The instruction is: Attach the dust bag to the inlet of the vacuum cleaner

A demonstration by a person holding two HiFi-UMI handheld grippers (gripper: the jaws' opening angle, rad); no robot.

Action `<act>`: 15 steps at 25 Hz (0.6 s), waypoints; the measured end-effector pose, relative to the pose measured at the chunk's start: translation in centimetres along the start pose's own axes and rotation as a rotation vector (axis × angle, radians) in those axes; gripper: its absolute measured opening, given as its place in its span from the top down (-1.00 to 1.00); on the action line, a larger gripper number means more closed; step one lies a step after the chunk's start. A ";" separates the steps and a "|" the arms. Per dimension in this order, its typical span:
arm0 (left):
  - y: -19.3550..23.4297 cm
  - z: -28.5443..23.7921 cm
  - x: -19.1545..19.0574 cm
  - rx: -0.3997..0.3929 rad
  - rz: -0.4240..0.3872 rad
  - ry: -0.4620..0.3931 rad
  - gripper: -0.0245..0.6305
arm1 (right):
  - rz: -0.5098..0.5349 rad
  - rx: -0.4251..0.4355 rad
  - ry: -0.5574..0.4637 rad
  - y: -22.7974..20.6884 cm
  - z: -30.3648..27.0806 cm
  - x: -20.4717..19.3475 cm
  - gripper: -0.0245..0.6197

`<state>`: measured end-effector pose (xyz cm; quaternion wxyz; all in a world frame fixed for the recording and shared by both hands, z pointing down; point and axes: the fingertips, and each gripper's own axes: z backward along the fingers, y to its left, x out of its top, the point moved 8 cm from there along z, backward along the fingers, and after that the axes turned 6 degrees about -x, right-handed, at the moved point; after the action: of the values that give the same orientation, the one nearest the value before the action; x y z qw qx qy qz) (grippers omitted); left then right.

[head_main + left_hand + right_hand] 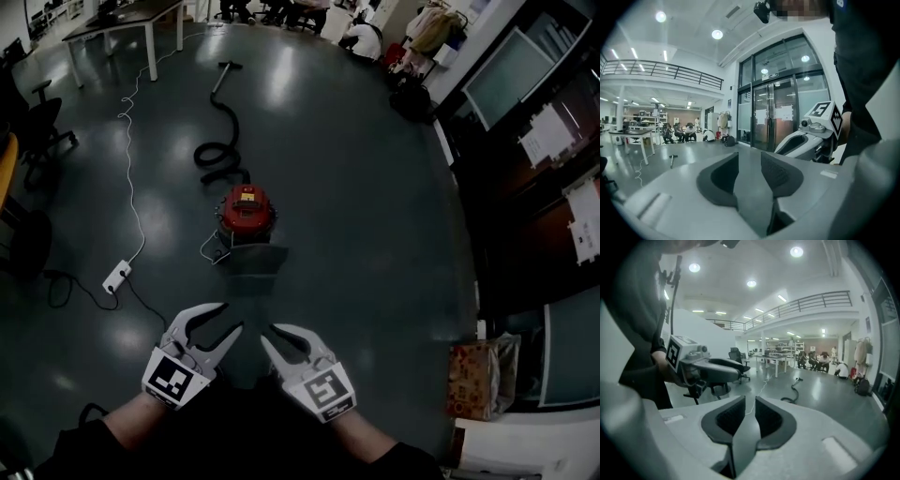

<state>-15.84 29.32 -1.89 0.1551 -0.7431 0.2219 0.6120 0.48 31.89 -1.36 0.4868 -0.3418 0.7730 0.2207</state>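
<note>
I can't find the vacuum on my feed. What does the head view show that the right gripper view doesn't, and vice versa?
Head view only: the red vacuum cleaner on the floor and a white power strip. Right gripper view only: ceiling lights and the mezzanine railing. Both: the black hose and the left gripper, jaws apart and empty.

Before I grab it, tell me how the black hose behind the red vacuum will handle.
Probably floppy: the hose lies in loose curls. Its far end looks like a straight, stiff pipe. It seems joined to the vacuum, so pulling may tug that.
</note>
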 end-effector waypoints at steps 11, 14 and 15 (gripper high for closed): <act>-6.5 0.3 6.1 -0.032 -0.029 -0.119 0.82 | -0.053 0.150 -0.251 -0.8 6.8 4.3 0.91; -7.8 -0.3 6.6 -0.048 -0.014 -0.125 0.92 | -0.082 0.171 -0.271 -1.3 7.6 4.3 0.91; -8.1 -0.4 6.8 -0.056 -0.018 -0.127 0.92 | -0.072 0.179 -0.279 -1.5 7.7 4.3 0.91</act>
<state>-10.23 35.08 -8.74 0.1535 -0.7088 0.1878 0.6624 4.95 34.79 -8.55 0.6255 -0.2906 0.7017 0.1786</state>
